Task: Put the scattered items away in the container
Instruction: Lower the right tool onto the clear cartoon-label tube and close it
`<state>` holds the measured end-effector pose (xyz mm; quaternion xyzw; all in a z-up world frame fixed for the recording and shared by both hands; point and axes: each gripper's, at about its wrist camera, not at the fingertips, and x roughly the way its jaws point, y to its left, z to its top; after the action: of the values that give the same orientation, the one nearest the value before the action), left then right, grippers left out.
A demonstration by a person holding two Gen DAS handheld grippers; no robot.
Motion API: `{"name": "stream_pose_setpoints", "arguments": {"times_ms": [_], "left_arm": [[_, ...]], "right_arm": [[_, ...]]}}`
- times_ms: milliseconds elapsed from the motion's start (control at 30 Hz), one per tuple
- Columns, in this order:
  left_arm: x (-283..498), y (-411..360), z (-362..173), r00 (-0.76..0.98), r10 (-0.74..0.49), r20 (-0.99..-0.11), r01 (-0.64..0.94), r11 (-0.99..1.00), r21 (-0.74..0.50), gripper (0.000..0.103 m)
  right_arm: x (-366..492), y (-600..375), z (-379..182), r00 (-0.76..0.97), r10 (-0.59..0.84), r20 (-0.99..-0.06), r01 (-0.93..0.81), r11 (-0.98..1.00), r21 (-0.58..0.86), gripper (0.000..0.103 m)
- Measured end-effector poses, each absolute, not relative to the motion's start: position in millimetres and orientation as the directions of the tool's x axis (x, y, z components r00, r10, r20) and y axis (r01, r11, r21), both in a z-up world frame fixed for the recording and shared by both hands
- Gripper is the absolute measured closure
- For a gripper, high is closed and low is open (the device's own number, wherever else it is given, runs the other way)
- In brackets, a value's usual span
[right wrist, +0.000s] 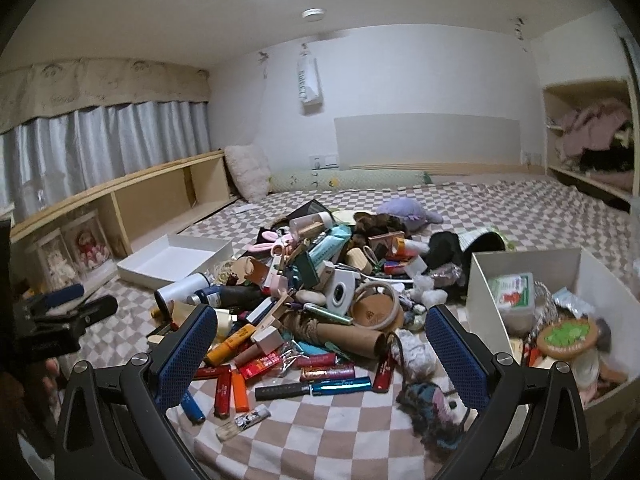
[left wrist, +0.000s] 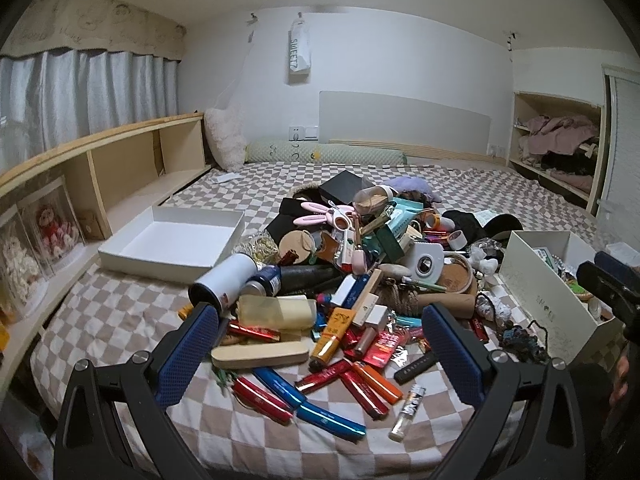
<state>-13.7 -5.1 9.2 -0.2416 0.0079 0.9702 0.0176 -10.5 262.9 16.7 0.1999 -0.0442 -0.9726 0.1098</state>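
Hovering wide open and empty over the bed, the left tool (left wrist: 320,344) and right tool (right wrist: 320,344) face the pile of small things (left wrist: 360,280) just left of the cream box (right wrist: 520,300), where light, slippery tubes look best pinched mid-body.

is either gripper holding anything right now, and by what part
Nothing is held. The left gripper and the right gripper both stand wide open above the pile of clutter on the bed, with no item touching their pads.
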Motion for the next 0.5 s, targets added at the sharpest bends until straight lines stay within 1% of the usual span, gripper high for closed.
{"name": "stream_pose_setpoints", "arguments": {"times_ms": [233, 367, 500], "left_arm": [[-31, -23, 10, -0.868, 0.032, -0.495, -0.062, -0.997, 0.045, 0.000], [-43, -34, 0, -0.850, 0.015, -0.526, -0.078, -0.992, 0.097, 0.000], [-56, -47, -16, -0.815, 0.010, -0.580, -0.105, -0.986, 0.129, 0.000]], "right_arm": [[-37, 246, 10, -0.847, -0.282, -0.450, 0.264, -0.959, 0.104, 0.000], [-48, 231, -2, -0.807, -0.329, -0.490, 0.336, -0.939, 0.077, 0.000], [-58, 217, -20, -0.762, -0.355, -0.541, 0.391, -0.919, 0.053, 0.000]]}}
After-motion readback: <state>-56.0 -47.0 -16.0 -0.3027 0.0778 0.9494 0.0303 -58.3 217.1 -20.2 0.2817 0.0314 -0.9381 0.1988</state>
